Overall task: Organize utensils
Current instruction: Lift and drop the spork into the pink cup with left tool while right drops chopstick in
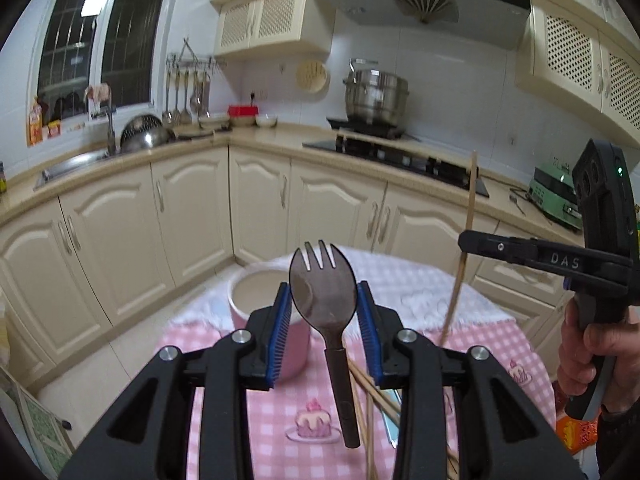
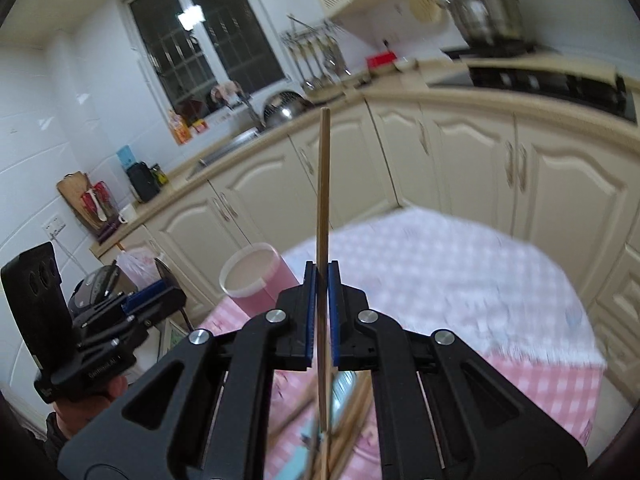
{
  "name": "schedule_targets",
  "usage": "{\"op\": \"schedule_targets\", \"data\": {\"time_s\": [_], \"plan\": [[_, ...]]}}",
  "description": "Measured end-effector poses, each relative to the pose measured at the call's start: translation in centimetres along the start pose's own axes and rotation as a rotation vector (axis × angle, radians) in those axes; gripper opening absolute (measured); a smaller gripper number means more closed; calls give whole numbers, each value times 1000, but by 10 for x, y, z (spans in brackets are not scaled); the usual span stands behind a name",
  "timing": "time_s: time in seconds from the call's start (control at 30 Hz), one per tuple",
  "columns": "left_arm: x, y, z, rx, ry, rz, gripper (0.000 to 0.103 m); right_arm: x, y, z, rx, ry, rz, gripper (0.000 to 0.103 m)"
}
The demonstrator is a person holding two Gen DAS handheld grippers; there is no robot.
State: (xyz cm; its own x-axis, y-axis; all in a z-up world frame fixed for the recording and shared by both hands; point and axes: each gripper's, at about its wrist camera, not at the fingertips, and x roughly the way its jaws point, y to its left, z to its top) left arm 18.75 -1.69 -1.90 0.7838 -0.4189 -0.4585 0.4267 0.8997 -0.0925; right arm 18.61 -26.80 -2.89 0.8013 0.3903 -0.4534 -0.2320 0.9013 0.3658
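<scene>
A dark spork (image 1: 322,292) stands tines-up in my left gripper (image 1: 323,286), whose blue pads press on the sides of its bowl. Its handle hangs down over the pink checked tablecloth (image 1: 480,340). Just behind and left of it stands a pink cup (image 1: 256,292) with a white rim, also seen in the right wrist view (image 2: 256,272). My right gripper (image 2: 322,268) is shut on one wooden chopstick (image 2: 323,184) that points upward. From the left wrist view that gripper (image 1: 464,240) and its chopstick (image 1: 468,216) are at the right. Several loose chopsticks (image 2: 352,412) lie on the cloth below.
A light blue object (image 1: 390,412) lies under the loose chopsticks (image 1: 372,392). Cream cabinets (image 1: 260,200) and a counter curve behind the table, with a sink (image 1: 72,164), a stove (image 1: 400,152) bearing a steel pot (image 1: 376,96), and a green appliance (image 1: 556,196). A hand (image 1: 588,352) grips the right tool.
</scene>
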Motion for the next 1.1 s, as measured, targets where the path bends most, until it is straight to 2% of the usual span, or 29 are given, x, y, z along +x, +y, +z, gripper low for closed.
{"op": "schedule_targets", "data": {"time_s": [0.23,0.33,0.5,0.67,0.97,1.1], "plan": [[-12,21,44,-7,-107,60,32,5,32,39,-78,-67,33,6],[-9,31,56,-29,-114,62,32,11,41,44,-105,-61,36,6],[-8,36,56,-46,-108,58,32,25,39,37,-99,-26,40,6],[-9,39,59,-55,-118,60,32,18,44,41,-120,-38,41,6],[1,49,89,-42,-172,102,32,-4,69,91,-140,-140,117,6],[19,52,92,-27,-160,131,32,8,84,104,-174,-138,123,6]]}}
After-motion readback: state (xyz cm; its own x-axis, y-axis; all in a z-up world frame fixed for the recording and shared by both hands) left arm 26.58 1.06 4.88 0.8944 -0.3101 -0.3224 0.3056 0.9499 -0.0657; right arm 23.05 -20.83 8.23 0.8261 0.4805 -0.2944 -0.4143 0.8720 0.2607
